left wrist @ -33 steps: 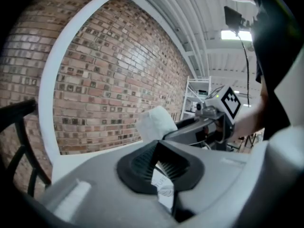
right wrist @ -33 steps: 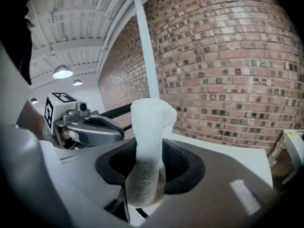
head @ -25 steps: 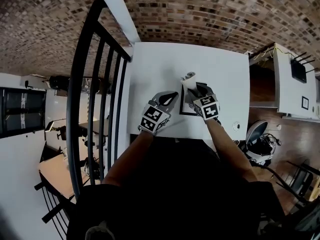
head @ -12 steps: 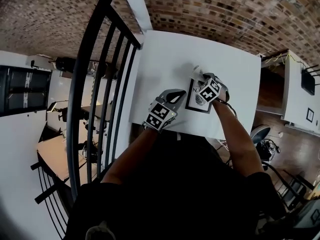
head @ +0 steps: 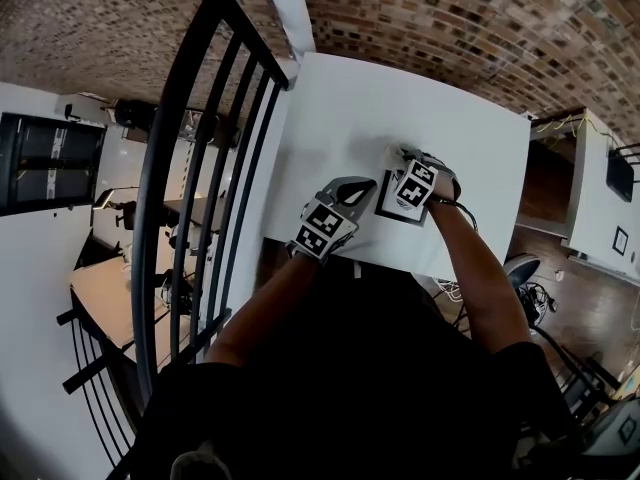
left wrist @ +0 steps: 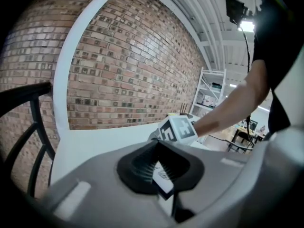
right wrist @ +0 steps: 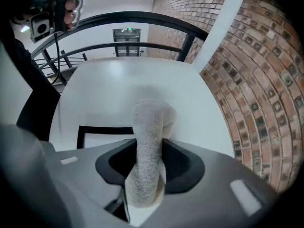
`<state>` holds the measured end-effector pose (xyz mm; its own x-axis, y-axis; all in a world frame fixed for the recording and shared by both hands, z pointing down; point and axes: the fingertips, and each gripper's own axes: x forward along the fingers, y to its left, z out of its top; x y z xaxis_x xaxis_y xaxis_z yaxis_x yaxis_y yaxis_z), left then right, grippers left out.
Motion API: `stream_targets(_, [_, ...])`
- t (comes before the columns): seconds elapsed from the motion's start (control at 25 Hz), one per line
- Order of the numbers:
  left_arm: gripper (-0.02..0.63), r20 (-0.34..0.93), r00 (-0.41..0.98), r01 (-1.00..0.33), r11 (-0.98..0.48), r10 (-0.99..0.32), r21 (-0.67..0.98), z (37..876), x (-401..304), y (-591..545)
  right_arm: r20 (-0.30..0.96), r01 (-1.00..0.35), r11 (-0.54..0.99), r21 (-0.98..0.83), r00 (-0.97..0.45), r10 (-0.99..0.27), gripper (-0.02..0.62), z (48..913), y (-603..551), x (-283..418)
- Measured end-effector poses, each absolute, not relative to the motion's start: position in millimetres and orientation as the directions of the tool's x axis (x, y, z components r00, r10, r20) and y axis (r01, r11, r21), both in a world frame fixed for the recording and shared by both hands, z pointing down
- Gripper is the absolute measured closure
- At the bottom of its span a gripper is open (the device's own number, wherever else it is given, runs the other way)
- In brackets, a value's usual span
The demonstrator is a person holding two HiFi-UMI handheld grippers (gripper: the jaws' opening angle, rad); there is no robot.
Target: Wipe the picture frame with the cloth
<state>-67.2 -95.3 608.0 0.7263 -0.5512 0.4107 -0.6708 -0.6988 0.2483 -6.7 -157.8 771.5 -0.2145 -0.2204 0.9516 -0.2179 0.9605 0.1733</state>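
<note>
A black-edged picture frame (head: 388, 208) lies flat near the front edge of the white table (head: 340, 118). My left gripper (head: 358, 190) is at its left edge, jaws shut on the frame's border (left wrist: 164, 178). My right gripper (head: 402, 168) hovers over the far part of the frame, shut on a pale grey cloth (right wrist: 148, 146). The cloth (head: 394, 154) hangs out past the jaws and rests on the table just beyond the frame's black edge (right wrist: 97, 128). The right gripper's marker cube (left wrist: 176, 128) shows in the left gripper view.
A black metal railing (head: 200, 158) runs along the table's left side. A brick wall (head: 450, 18) stands behind the table. At the right are a white shelf unit (head: 595, 208) and a chair (head: 520, 273).
My right gripper has carried the cloth from the frame's near right part up to its far edge. The left gripper stays at the frame's left edge.
</note>
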Motion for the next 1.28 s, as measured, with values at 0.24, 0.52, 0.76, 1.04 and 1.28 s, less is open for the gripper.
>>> stream_targets(0.24, [0.603, 0.404, 0.734, -0.662, -0.708, -0.546, 0.245, 604, -62, -97, 0.964, -0.144, 0.982, 0.122, -0.220, -0.152, 0.440, 770, -115, -13])
stream_targets(0.52, [0.604, 0.409, 0.755, -0.636, -0.726, -0.513, 0.264, 597, -48, -95, 0.967, -0.077, 0.997, 0.017, -0.251, -0.036, 0.439, 764, -51, -18])
stream_targets(0.76, [0.604, 0.400, 0.775, -0.609, -0.747, -0.489, 0.266, 591, -31, -94, 0.960, -0.065, 0.996, -0.060, -0.276, 0.039, 0.439, 755, -23, -18])
stream_targets(1.04, [0.604, 0.409, 0.777, -0.600, -0.759, -0.479, 0.251, 590, -20, -95, 0.943, -0.158, 0.983, -0.095, -0.332, 0.038, 0.439, 735, -41, -2])
stream_targets(1.28, [0.604, 0.423, 0.773, -0.603, -0.757, -0.474, 0.253, 591, -18, -91, 0.942, -0.273, 0.960, -0.059, -0.333, -0.037, 0.439, 732, -108, 32])
